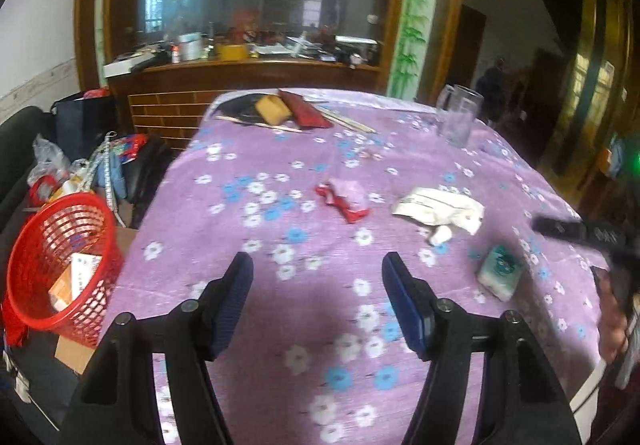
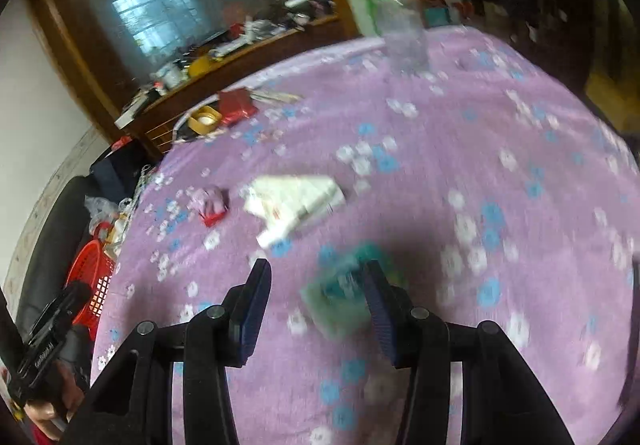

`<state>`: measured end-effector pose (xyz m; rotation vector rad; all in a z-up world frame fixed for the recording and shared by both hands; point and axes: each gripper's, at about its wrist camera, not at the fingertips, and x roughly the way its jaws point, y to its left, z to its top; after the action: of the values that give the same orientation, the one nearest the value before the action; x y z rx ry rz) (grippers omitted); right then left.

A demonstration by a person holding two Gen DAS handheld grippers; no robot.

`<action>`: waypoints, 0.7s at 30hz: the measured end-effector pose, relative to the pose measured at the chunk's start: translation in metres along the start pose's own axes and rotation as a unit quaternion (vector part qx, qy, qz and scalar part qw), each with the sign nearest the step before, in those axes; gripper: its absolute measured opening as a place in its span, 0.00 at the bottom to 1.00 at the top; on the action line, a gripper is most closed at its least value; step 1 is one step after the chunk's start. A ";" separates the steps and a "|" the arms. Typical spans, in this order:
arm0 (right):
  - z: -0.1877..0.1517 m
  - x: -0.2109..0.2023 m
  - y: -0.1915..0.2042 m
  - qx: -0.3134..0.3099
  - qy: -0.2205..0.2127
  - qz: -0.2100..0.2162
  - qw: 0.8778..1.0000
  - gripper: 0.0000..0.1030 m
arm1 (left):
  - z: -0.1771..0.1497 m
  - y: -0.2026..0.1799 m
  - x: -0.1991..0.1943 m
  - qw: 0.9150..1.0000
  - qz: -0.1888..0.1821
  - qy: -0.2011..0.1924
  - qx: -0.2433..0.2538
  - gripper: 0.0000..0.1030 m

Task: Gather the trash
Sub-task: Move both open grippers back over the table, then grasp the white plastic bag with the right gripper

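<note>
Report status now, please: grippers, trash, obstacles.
Left gripper open, empty. Right gripper open, nearing green packet. White wrapper, red wrapper on table; basket beside.

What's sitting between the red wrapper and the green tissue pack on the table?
The crumpled white packet lies between red wrapper and green tissue pack, clearest in the left wrist view.

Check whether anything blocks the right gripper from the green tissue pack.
Nothing visible does. The right gripper is open, and the green tissue pack lies on the purple tablecloth just ahead, near its right finger, with only bare cloth around it.
</note>
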<state>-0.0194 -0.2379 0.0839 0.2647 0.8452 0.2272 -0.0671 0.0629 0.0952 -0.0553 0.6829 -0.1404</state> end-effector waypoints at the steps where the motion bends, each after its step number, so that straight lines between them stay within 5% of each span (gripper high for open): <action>1: 0.011 0.008 0.004 -0.014 0.006 0.007 1.000 0.56 | 0.002 -0.004 0.002 1.000 -0.004 0.004 0.002 0.65; 4: 0.046 0.042 0.017 -0.068 0.025 0.031 0.997 0.71 | 0.004 -0.008 0.006 1.000 -0.002 0.008 0.007 0.65; 11: 0.082 0.141 0.016 -0.122 0.130 0.036 0.983 0.72 | 0.006 0.000 0.016 1.000 0.006 0.026 0.011 0.65; 15: 0.080 0.161 0.021 -0.144 0.160 0.041 0.976 0.72 | 0.011 0.006 0.028 0.999 0.012 0.039 0.008 0.65; 19: 0.066 0.155 0.037 -0.174 0.167 0.053 0.969 0.43 | 0.018 0.011 0.041 0.999 0.008 0.048 -0.006 0.65; 21: 0.056 0.152 0.047 -0.187 0.159 0.047 0.968 0.42 | 0.022 0.010 0.048 0.998 0.005 0.055 -0.014 0.65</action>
<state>0.1163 -0.1558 0.0272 -0.0907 1.0869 0.5209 -0.0148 0.0656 0.0814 -0.0703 0.7945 -0.1248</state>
